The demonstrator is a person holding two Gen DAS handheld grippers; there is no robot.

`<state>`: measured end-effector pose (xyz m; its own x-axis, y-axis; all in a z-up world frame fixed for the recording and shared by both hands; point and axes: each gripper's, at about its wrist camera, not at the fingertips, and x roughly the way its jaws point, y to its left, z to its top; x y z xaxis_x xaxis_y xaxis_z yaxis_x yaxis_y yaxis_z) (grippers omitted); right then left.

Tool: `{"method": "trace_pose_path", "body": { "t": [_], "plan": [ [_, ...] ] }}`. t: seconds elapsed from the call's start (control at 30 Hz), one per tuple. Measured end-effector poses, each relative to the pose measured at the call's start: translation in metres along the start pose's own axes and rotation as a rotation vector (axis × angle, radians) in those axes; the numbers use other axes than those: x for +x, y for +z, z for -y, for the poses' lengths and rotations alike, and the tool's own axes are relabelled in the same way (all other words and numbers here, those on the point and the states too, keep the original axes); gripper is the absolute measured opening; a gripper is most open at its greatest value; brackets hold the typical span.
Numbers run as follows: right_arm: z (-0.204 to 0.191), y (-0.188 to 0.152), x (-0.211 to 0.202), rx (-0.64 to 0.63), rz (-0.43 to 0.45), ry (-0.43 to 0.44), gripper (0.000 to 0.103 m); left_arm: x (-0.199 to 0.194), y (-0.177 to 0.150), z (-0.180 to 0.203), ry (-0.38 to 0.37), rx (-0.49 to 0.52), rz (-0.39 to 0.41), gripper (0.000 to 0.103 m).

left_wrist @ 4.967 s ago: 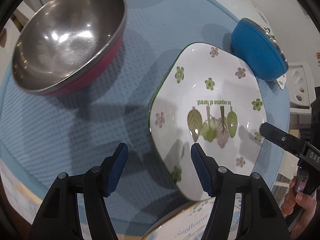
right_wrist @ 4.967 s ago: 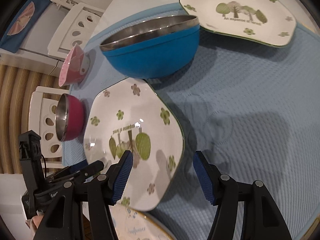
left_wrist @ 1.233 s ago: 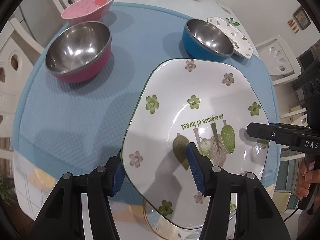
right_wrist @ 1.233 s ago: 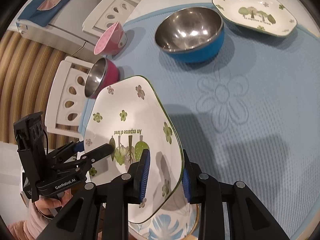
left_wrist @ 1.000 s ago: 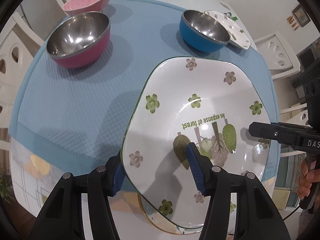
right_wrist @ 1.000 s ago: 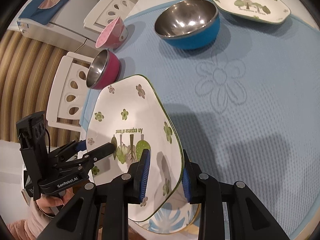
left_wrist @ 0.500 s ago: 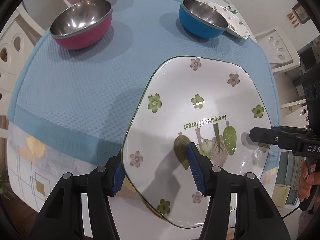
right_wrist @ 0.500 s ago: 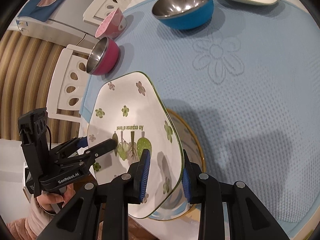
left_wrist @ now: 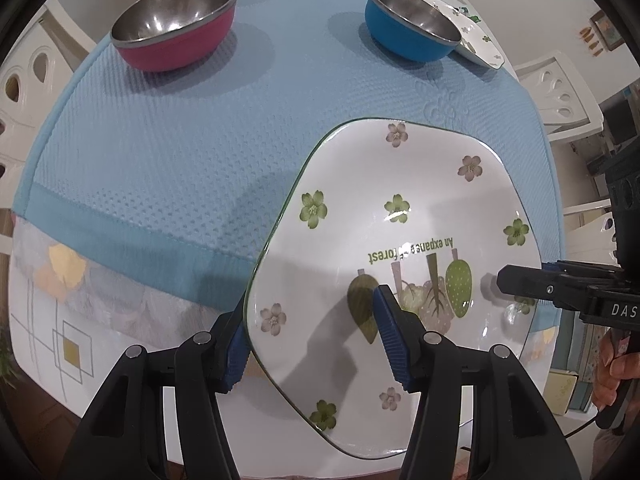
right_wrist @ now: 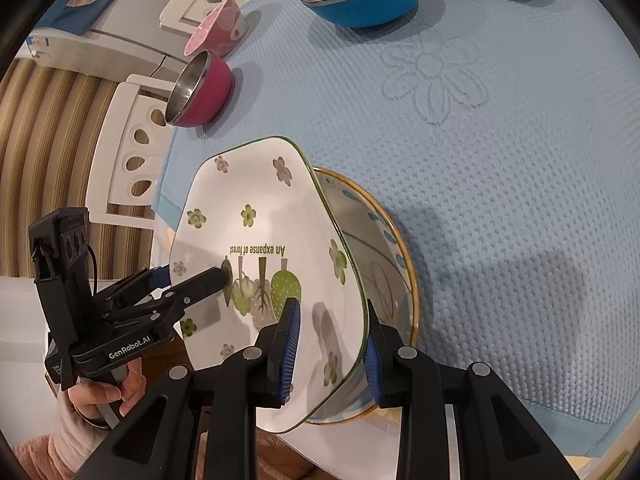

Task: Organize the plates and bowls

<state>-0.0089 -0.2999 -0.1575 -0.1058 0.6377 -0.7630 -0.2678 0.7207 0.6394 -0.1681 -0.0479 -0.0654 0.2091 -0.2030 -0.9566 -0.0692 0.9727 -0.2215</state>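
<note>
Flowered plate (left_wrist: 400, 216) in both claws

Open blue mat (left_wrist: 168, 152) ahead; pink bowl (left_wrist: 176, 32) and blue bowl (left_wrist: 412, 28) block only its far edge

Ahead of your jaws and spreading to both sides lies a blue mat (left_wrist: 168, 152) with a waffle weave and a flower pressed into it (right_wrist: 434, 76). Nearer your left jaws, its hem gives way to a tablecloth (left_wrist: 52, 296) printed with pale flowers and squares. Far beyond the jaws, white chairs (right_wrist: 132, 152) with oval cut-outs stand at the table's edge; another (left_wrist: 560, 92) shows off to the right. Left of your right jaws, a striped wall (right_wrist: 48, 128) runs behind the chairs.
</note>
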Motion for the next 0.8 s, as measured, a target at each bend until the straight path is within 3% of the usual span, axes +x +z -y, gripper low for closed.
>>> {"method": "trace_pose_path", "body": {
  "t": [0.8],
  "plan": [
    [0.007,-0.009,0.017,0.049,-0.052,-0.036,0.030,0.018,-0.006,0.011,0.029,0.022,-0.060,0.053]
  ]
}}
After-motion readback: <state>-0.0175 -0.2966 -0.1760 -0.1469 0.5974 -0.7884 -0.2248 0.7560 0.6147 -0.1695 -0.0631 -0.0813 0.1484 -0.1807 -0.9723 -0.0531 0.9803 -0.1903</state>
